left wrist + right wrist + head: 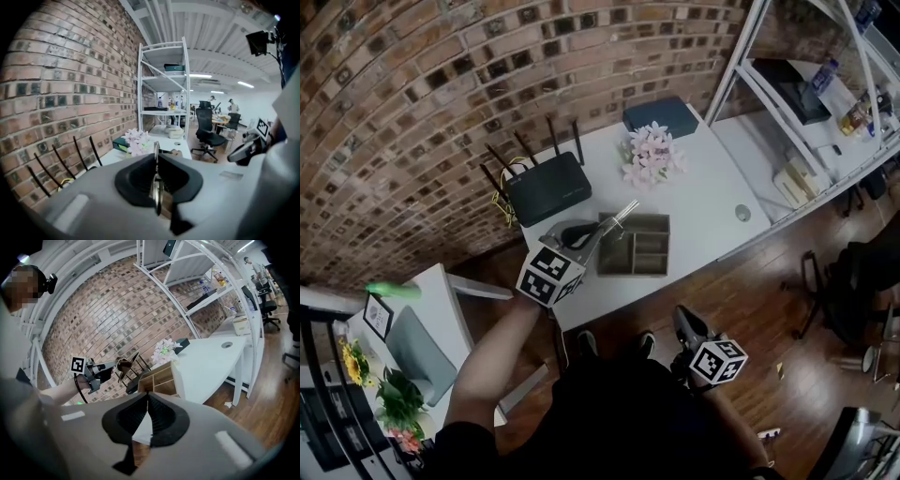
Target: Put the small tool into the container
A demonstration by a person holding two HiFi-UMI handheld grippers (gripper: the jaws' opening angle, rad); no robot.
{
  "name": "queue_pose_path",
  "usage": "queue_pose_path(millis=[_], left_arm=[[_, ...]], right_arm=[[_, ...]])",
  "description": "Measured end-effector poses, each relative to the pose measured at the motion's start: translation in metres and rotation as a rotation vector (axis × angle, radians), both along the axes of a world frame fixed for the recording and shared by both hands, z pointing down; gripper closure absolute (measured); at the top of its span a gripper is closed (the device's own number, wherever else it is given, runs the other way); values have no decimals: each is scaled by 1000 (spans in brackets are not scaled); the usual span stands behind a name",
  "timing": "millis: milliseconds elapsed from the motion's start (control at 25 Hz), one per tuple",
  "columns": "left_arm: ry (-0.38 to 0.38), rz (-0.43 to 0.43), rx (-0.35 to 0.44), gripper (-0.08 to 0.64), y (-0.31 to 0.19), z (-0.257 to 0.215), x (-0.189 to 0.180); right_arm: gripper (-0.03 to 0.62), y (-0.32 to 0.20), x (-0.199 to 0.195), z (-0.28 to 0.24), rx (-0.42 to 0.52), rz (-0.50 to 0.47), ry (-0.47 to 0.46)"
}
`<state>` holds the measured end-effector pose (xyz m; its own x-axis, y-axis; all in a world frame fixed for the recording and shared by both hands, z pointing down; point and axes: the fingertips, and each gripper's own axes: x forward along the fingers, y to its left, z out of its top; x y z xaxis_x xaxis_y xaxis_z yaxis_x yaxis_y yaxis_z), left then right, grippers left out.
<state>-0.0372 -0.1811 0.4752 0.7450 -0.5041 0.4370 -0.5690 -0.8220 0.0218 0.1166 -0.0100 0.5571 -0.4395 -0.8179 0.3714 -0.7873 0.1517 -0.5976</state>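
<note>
Black-and-white square patterns on the marker cubes (548, 275) are the only print that reads. Jaws of the left gripper (600, 230) are clamped narrow on the small tool (623, 214), a thin silvery piece that shows edge-on and blurred in the left gripper view; its kind cannot be determined. It projects beyond the jaws over the rear left corner of the wooden container (659, 270) on the white table (712, 202); contact cannot be confirmed. Off the table's near edge, the right gripper (684, 323) has its jaws pressed together, empty.

Brick wall (441, 84); white table (712, 187); wood floor (769, 309); white shelving (161, 83).
</note>
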Motion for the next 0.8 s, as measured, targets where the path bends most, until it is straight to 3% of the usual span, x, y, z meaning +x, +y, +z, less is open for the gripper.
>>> queue_pose_path(millis=[400, 600, 800], left_arm=[[-110, 231, 43, 541, -22, 4, 51], [-193, 291, 30, 541, -29, 24, 65], [-229, 344, 9, 541, -29, 40, 76]], right_arm=[[578, 17, 35, 5, -17, 107, -10], [578, 22, 43, 8, -20, 134, -17], [578, 28, 50, 10, -28, 164, -17]])
